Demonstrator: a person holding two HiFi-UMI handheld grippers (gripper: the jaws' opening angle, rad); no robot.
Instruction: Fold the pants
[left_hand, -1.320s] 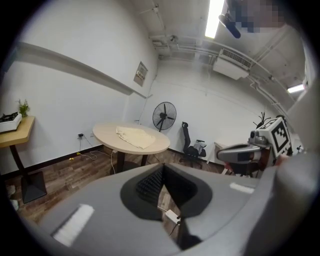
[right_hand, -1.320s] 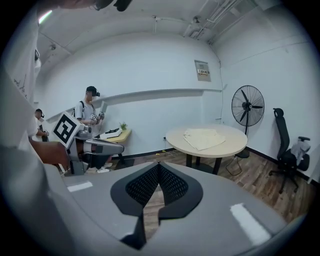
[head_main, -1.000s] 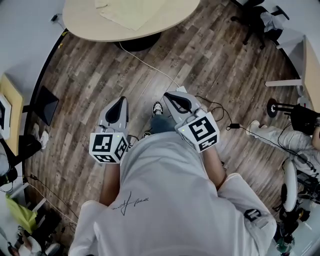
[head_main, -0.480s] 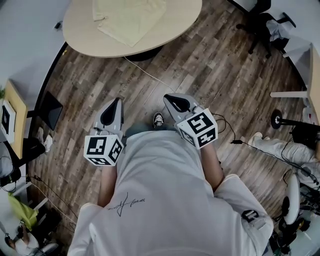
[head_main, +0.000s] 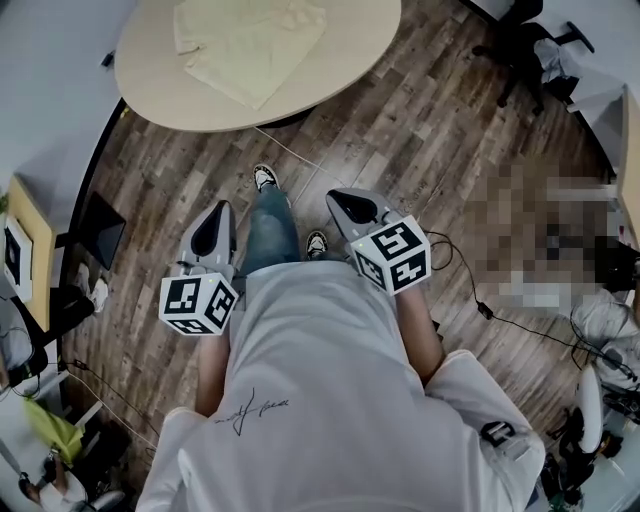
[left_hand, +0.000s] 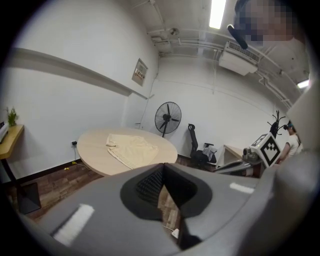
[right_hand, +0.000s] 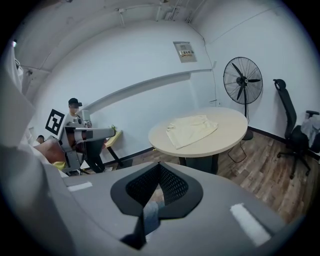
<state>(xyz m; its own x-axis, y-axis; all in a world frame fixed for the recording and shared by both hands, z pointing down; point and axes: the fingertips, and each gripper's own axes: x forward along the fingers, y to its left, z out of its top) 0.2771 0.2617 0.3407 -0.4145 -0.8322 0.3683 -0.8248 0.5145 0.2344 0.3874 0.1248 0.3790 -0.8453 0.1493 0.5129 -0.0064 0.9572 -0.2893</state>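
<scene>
Pale yellow pants (head_main: 250, 45) lie spread on a round beige table (head_main: 150, 95) at the top of the head view, well ahead of both grippers. My left gripper (head_main: 222, 206) is held in front of my body over the wooden floor, its tips together with nothing between them. My right gripper (head_main: 336, 195) hangs beside it, shut and empty. From the left gripper view, the pants (left_hand: 131, 150) and table (left_hand: 95, 160) lie beyond the jaw tips (left_hand: 162, 165). The right gripper view shows the pants (right_hand: 192, 129) on the table (right_hand: 220, 145) past its tips (right_hand: 159, 164).
A cable (head_main: 300, 135) runs over the wooden floor from under the table. My foot (head_main: 264, 177) is stepped forward between the grippers. A standing fan (right_hand: 242, 80) and an office chair (right_hand: 290, 130) stand right of the table. A wooden side desk (head_main: 25, 230) is at the left.
The table and pants have come nearer in the head view. One leg has stepped forward between the grippers. Both grippers stay held in front of the body, jaws unchanged.
</scene>
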